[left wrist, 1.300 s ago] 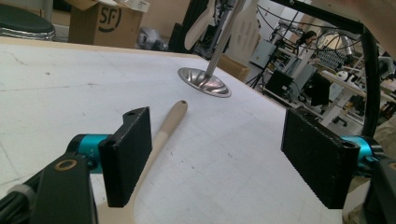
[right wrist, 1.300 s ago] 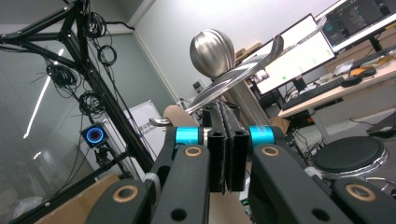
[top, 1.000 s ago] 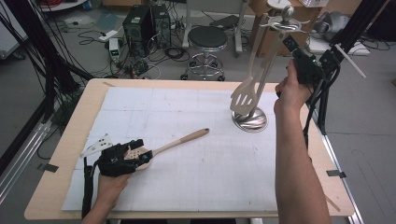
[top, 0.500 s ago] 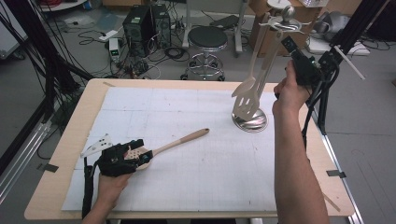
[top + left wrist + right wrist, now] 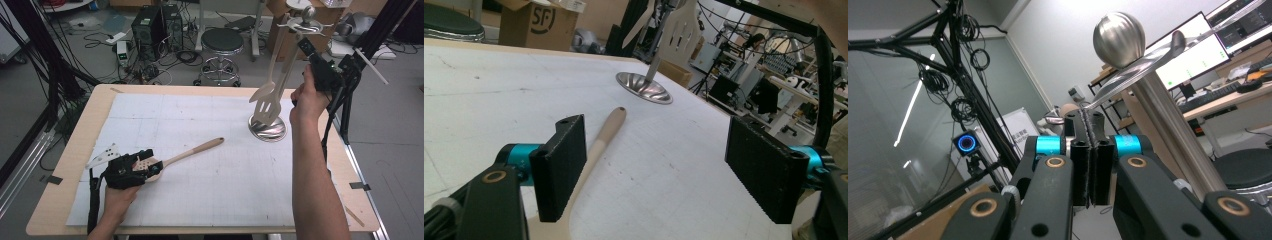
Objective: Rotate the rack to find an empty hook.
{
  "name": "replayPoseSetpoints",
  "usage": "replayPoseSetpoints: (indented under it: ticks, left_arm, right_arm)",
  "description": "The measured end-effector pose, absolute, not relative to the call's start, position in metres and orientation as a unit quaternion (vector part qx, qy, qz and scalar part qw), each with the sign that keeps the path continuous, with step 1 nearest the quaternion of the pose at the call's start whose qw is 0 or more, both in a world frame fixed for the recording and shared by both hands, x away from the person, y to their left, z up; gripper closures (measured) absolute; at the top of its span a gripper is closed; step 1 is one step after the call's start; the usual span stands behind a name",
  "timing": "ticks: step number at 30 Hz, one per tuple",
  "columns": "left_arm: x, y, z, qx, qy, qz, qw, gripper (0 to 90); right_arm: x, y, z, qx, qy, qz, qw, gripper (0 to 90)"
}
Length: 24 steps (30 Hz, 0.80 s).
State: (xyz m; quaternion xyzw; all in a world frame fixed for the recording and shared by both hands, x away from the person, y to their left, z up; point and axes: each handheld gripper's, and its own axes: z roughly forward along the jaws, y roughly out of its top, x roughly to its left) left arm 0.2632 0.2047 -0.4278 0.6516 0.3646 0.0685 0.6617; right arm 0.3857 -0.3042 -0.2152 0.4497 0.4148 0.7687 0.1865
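Left gripper [image 5: 145, 167] rests near the table's [image 5: 65, 165] front left corner, jaws wide apart, nothing clamped. The wooden spoon [image 5: 192, 150] lies flat on the white mat, its bowl end between those jaws beside one pad, handle pointing toward the utensil stand [image 5: 268, 127] near the far right edge. Right gripper [image 5: 1089, 150] is raised at the stand's top hooks, jaws pressed together, holding nothing visible.

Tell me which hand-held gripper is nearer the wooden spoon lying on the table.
Left. The left hand-held gripper sits open over the wooden spoon; the right hand-held gripper is up by the utensil stand.
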Motion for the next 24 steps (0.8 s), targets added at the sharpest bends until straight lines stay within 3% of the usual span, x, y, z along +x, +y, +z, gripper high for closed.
replayPoseSetpoints:
  ticks: [24]
  left_arm:
    - [0.262,0.207,-0.428,0.650,0.368,0.069,0.662,25.2]
  right_arm:
    - [0.389,-0.299,-0.212,0.461,0.409,0.764,0.192,90.0]
